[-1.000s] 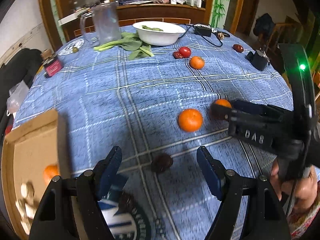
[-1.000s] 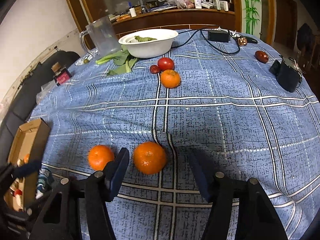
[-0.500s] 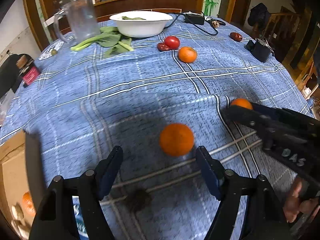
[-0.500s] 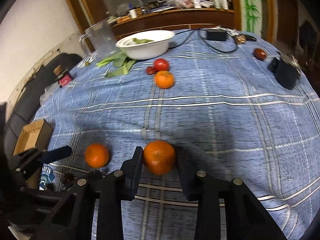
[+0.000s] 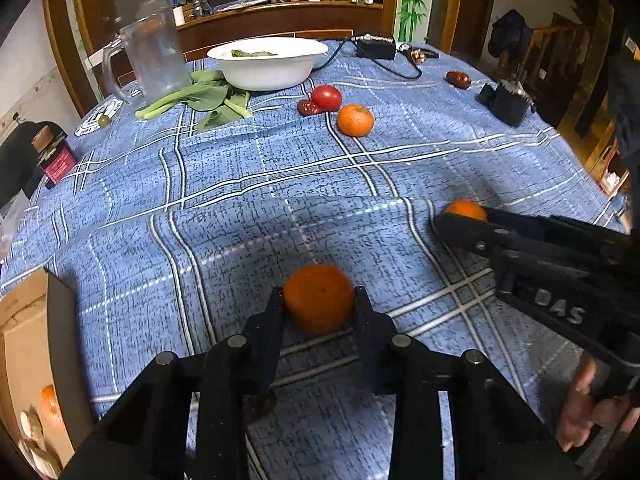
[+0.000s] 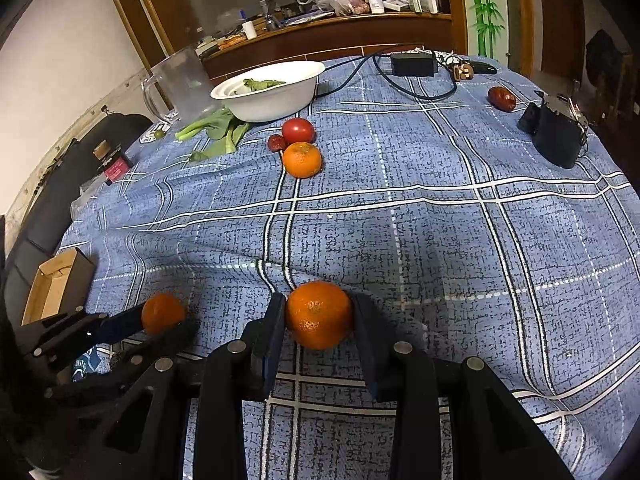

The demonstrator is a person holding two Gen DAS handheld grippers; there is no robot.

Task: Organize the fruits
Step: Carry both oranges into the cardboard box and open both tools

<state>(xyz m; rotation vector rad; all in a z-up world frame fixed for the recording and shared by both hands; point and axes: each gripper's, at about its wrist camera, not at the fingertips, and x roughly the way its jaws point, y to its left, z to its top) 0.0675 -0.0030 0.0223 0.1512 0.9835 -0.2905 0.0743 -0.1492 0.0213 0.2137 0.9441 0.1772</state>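
On the blue checked tablecloth, my left gripper has an orange between its jaws; they are closing and the pads touch both its sides. My right gripper is shut on a second orange. Each gripper shows in the other's view: the right gripper with its orange, the left gripper with its orange. Farther back lie a third orange, a tomato and a small red fruit. A cardboard box at the left holds another orange.
A white bowl with greens, loose leafy greens and a glass jug stand at the back. A black device, a red date and a charger with cable sit at the back right. A small dark fruit lies under my left gripper.
My left gripper moved forward past the small dark fruit to the orange and its jaws came in on it. My right gripper's jaws shut on the other orange.
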